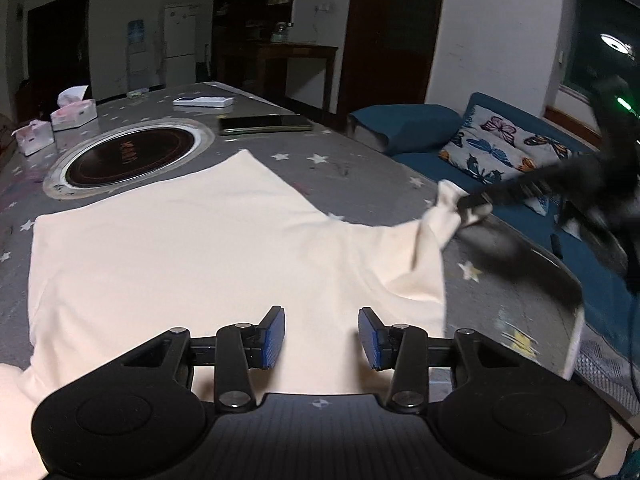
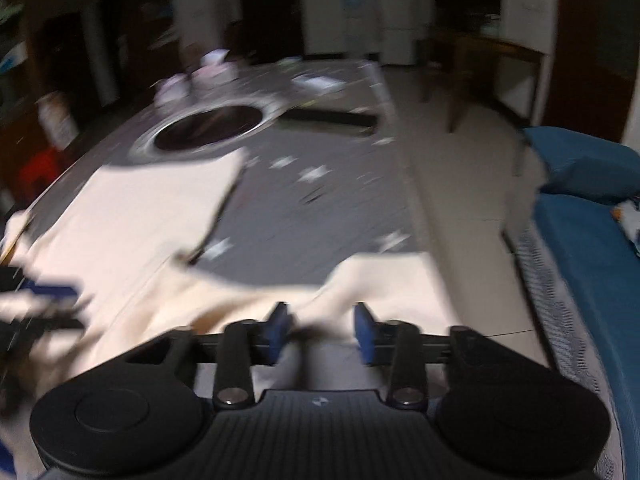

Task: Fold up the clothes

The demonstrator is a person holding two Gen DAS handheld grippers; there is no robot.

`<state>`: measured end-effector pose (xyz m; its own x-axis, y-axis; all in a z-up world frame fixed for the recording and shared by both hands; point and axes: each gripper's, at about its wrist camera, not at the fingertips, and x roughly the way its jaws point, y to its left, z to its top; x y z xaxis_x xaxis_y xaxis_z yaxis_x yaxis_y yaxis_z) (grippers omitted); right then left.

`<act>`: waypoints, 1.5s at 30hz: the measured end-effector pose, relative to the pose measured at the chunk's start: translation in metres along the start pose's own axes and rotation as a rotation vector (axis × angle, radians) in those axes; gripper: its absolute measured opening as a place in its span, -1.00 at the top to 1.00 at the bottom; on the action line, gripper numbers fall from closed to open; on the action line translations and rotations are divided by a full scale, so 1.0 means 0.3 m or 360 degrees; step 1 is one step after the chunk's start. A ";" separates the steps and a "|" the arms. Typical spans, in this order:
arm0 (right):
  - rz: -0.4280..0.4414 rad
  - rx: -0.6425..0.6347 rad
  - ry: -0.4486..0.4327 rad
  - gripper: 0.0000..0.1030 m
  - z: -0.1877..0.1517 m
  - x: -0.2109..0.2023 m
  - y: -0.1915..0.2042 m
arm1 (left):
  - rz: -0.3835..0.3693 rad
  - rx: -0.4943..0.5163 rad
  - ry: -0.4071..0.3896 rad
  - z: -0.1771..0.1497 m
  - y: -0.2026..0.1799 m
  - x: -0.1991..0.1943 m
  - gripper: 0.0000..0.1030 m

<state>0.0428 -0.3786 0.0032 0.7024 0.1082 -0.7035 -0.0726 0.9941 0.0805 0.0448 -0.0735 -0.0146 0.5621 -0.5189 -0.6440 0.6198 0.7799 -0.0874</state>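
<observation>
A cream garment (image 1: 192,248) lies spread on the grey star-patterned table (image 1: 360,184). My left gripper (image 1: 322,338) is open above its near edge, nothing between the blue pads. In the left wrist view my right gripper (image 1: 466,210) is blurred at the table's right edge and pinches the garment's right corner (image 1: 444,216), lifting it off the table. In the blurred right wrist view the cream cloth (image 2: 132,216) bunches up between the fingers of my right gripper (image 2: 322,334); the jaws look spread there.
An inset round cooktop (image 1: 128,158) lies beyond the garment. A dark phone (image 1: 266,124), a white box (image 1: 204,101) and several tissue boxes (image 1: 74,114) sit at the far end. A blue sofa with a butterfly cushion (image 1: 504,148) stands right of the table.
</observation>
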 end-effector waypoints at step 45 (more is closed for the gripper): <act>-0.0223 0.0063 -0.0092 0.52 0.065 0.227 -0.116 | -0.0046 -0.0045 0.0046 -0.061 -0.032 -0.053 -0.08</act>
<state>0.1072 -0.4059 -0.0337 0.7434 -0.0331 -0.6681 0.0562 0.9983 0.0130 0.0200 -0.0664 -0.0174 0.5281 -0.5312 -0.6625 0.6196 0.7746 -0.1272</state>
